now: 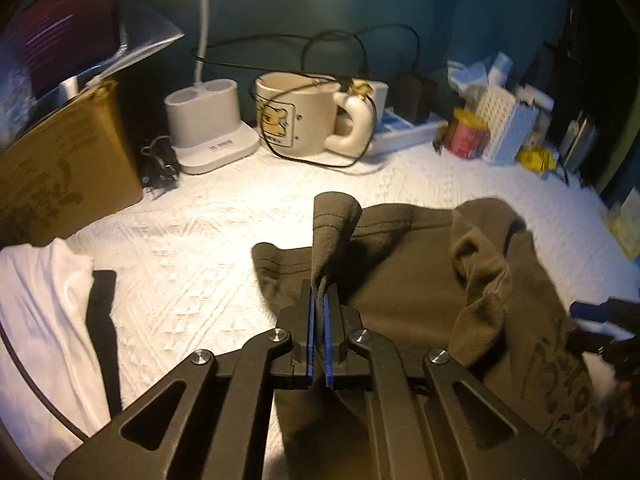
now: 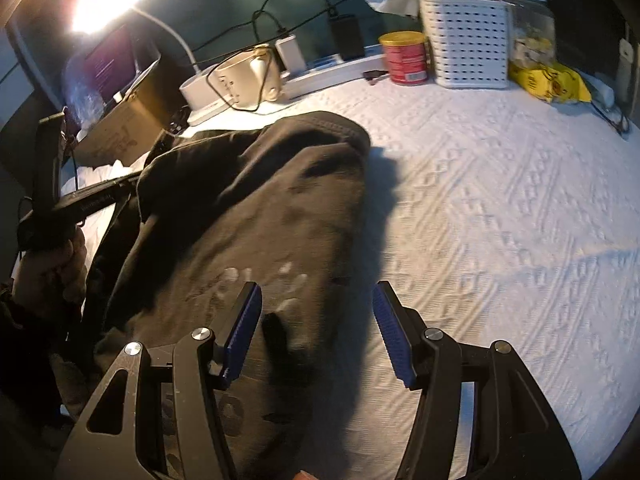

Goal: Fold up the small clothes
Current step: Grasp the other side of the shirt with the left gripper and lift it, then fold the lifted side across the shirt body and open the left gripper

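A dark olive-brown garment [image 1: 404, 276] lies rumpled on the white textured cloth [image 1: 208, 248]. My left gripper [image 1: 320, 292] is shut on a hemmed edge of it, and a flap of fabric stands up above the blue pads. In the right wrist view the same garment [image 2: 256, 216] fills the left half, with a faint print on it. My right gripper [image 2: 318, 304] is open and empty, its left finger over the garment's right edge and its right finger over the white cloth. The left gripper's handle and the hand holding it [image 2: 52, 248] show at the far left.
At the back stand a cream mug [image 1: 296, 120], a white lamp base [image 1: 208, 128], a cardboard box [image 1: 60, 168], a red can [image 2: 404, 56], a white perforated basket [image 2: 464, 40], a yellow bag [image 2: 552, 80] and cables. A white garment with a black strap [image 1: 48, 320] lies left.
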A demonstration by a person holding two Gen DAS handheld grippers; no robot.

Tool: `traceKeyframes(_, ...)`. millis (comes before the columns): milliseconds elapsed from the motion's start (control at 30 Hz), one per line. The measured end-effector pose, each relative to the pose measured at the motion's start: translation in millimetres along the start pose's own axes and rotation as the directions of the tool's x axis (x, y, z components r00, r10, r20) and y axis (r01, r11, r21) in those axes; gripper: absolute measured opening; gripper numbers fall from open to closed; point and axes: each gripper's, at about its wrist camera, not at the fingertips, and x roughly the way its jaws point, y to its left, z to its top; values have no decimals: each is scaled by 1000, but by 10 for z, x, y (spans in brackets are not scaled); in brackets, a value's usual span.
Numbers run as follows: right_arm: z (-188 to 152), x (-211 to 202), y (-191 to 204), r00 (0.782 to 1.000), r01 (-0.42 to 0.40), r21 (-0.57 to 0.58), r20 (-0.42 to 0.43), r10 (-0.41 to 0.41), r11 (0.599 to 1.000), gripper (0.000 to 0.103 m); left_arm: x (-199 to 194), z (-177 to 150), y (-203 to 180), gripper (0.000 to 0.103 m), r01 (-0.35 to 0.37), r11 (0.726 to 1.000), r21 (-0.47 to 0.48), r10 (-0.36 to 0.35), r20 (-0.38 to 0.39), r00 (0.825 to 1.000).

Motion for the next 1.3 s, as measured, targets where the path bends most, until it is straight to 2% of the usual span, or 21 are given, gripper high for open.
traceKeyframes(167,3,85,126,1000,5,-23,-18,-6,1000,61,216,-83,128,3,28,999,-34,-30,-63,998)
traceKeyframes(267,-17,86,185,1000,13,-37,-19,-14,999,61,269,-133,170,4,27,998,-58,-31,-55,998)
traceKeyframes(400,-61,46,247,1000,25,-46,-15,-26,999,61,191,-197,122,5,-55,998,7,55,-21,998)
traceKeyframes(567,-165,-20,263,999,40,-33,-12,-40,999,61,75,-277,194,8,-60,998,-3,60,-47,997)
traceKeyframes(733,-268,-85,369,999,50,-43,-7,-50,998,61,-207,-410,205,8,30,999,-45,-32,-44,999)
traceKeyframes(800,-316,-109,422,999,53,-50,-2,-54,997,61,-304,-467,149,14,47,998,-37,-48,-40,998)
traceKeyframes(867,-371,-134,479,998,56,-55,2,-56,997,61,-401,-546,106,29,65,997,-39,-66,-35,997)
traceKeyframes(900,-394,-145,502,998,55,-57,3,-55,997,61,-445,-591,81,30,74,996,-40,-75,-34,997)
traceKeyframes(1133,-599,-255,645,998,60,-76,15,-59,995,61,-721,-923,-43,31,130,990,-48,-132,-46,990)
traceKeyframes(1300,-703,-342,728,998,67,-86,26,-65,994,61,-924,-1076,-128,31,168,985,-29,-169,-23,985)
